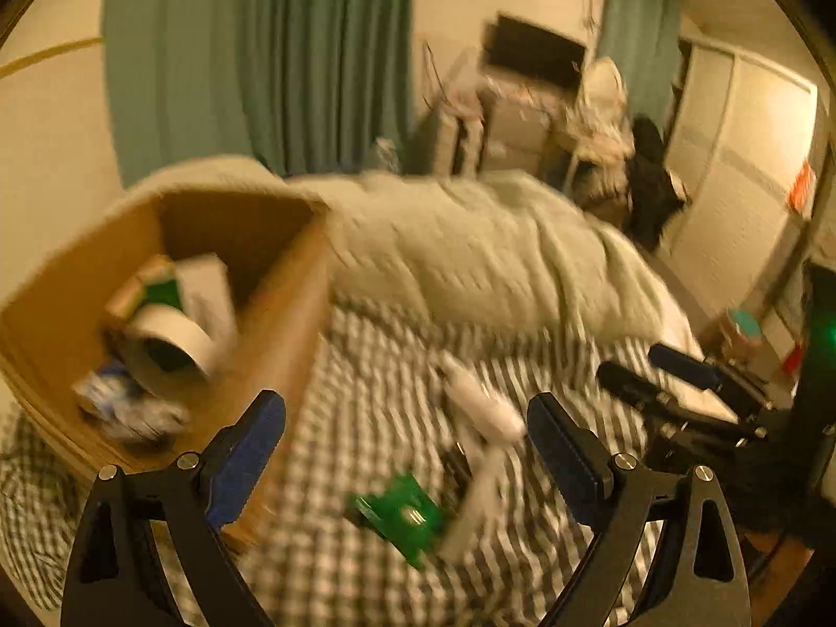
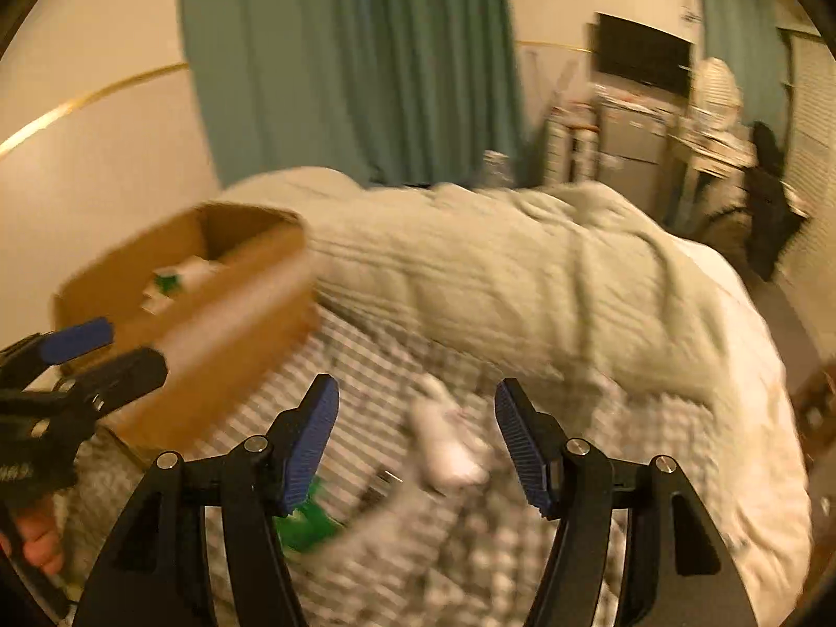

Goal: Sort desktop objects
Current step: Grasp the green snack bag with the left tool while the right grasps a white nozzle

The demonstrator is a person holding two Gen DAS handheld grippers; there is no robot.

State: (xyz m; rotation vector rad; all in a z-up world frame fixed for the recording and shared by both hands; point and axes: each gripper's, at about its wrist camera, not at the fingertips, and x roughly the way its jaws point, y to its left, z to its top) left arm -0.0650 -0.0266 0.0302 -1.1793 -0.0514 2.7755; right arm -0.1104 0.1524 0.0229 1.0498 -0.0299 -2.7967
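Observation:
A cardboard box stands on the checked bedsheet at the left; it also shows in the right wrist view. Inside lie a white tape roll, a white and green carton and crumpled blue-white packets. On the sheet lie a white oblong device, also in the right wrist view, and a green card, also in the right wrist view. My left gripper is open and empty above them. My right gripper is open and empty over the white device.
A pale green quilt is bunched across the bed behind the objects. Green curtains hang behind. A desk with a dark monitor and clutter stands far right. The other gripper shows at each view's edge.

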